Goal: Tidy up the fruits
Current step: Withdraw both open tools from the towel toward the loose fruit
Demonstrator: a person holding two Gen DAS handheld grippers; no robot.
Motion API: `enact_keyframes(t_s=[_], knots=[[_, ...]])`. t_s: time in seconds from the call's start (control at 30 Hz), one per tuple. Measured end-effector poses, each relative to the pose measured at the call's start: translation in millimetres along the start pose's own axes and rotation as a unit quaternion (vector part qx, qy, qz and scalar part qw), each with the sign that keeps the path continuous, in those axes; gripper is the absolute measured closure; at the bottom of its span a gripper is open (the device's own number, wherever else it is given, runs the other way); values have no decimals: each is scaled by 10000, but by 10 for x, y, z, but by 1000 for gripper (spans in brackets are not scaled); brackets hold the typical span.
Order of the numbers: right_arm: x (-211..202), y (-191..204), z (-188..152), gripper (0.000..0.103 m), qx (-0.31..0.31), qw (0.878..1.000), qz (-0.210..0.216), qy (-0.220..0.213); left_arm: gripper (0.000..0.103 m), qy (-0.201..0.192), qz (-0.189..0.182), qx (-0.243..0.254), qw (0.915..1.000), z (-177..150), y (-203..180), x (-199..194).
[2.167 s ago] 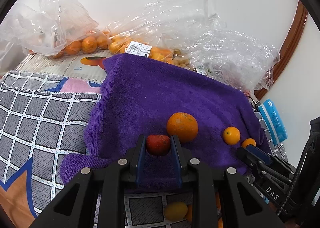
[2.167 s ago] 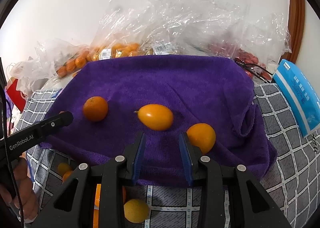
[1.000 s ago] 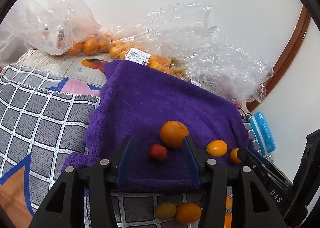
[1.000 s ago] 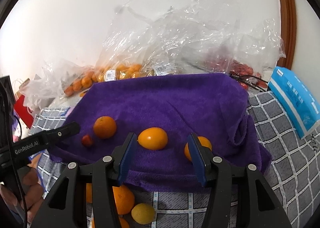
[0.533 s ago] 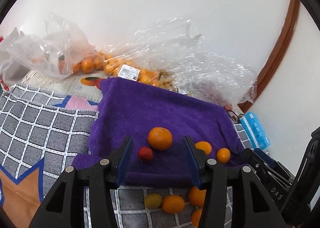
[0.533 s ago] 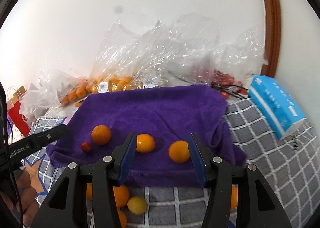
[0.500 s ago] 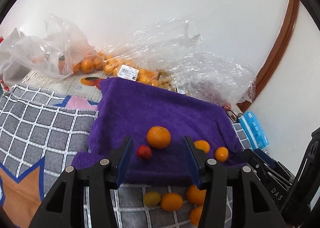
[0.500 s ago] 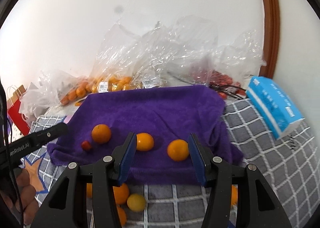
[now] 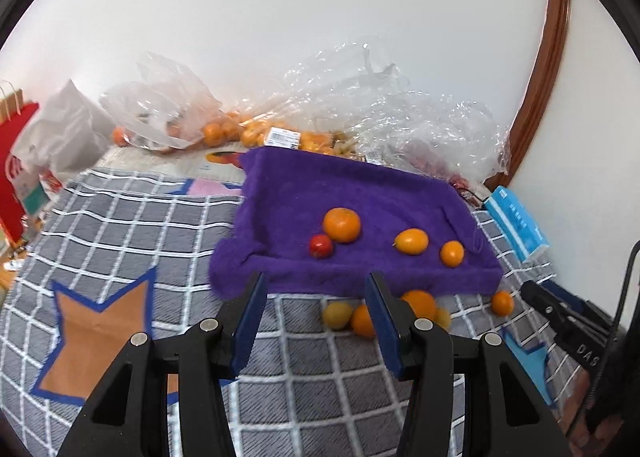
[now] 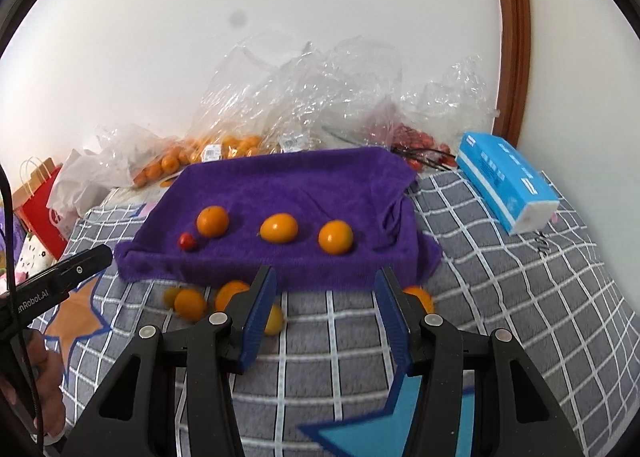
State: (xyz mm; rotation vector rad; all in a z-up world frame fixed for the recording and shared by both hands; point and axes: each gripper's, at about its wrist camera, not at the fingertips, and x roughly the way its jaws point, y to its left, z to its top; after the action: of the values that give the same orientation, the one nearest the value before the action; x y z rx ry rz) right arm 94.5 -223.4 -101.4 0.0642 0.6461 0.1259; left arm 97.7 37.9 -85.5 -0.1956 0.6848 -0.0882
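Observation:
A purple towel [image 9: 352,193] [image 10: 296,185] lies on the checked blanket. On it sit a small red fruit [image 9: 321,245] [image 10: 187,241], a round orange [image 9: 341,225] [image 10: 212,221], an oval orange fruit [image 9: 411,241] [image 10: 279,228] and another orange [image 9: 452,253] [image 10: 335,237]. Several loose oranges and yellow fruits [image 9: 360,317] [image 10: 192,303] lie on the blanket just in front of the towel. My left gripper [image 9: 316,317] is open and empty, raised above the blanket before the towel. My right gripper [image 10: 326,313] is open and empty, likewise held back.
Clear plastic bags of oranges [image 9: 224,129] [image 10: 224,149] and red fruit [image 10: 412,141] line the wall behind the towel. A blue tissue pack [image 10: 504,185] [image 9: 516,221] lies at the right. A red paper bag [image 9: 16,161] [image 10: 38,197] stands at the left.
The left gripper let go of the small red fruit on the towel and opened. Both grippers have since pulled back and up, away from the towel.

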Motion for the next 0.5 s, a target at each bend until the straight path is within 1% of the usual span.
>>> enact_keyframes(t_s=[0.2, 0.3, 0.4, 0.5], knots=[[-78, 54, -135, 51, -94, 9999, -78, 8, 55, -84, 81, 221, 9997, -91, -7, -170], [-75, 78, -185, 51, -107, 9999, -108, -22, 55, -106, 186, 335, 9992, -141, -21, -207], [-76, 97, -226, 51, -152, 9997, -206, -21, 55, -8, 189, 338, 9992, -181, -11, -189], [-89, 90, -243, 51, -163, 9997, -203, -28, 55, -1, 173, 267, 9995, -198, 11, -165]])
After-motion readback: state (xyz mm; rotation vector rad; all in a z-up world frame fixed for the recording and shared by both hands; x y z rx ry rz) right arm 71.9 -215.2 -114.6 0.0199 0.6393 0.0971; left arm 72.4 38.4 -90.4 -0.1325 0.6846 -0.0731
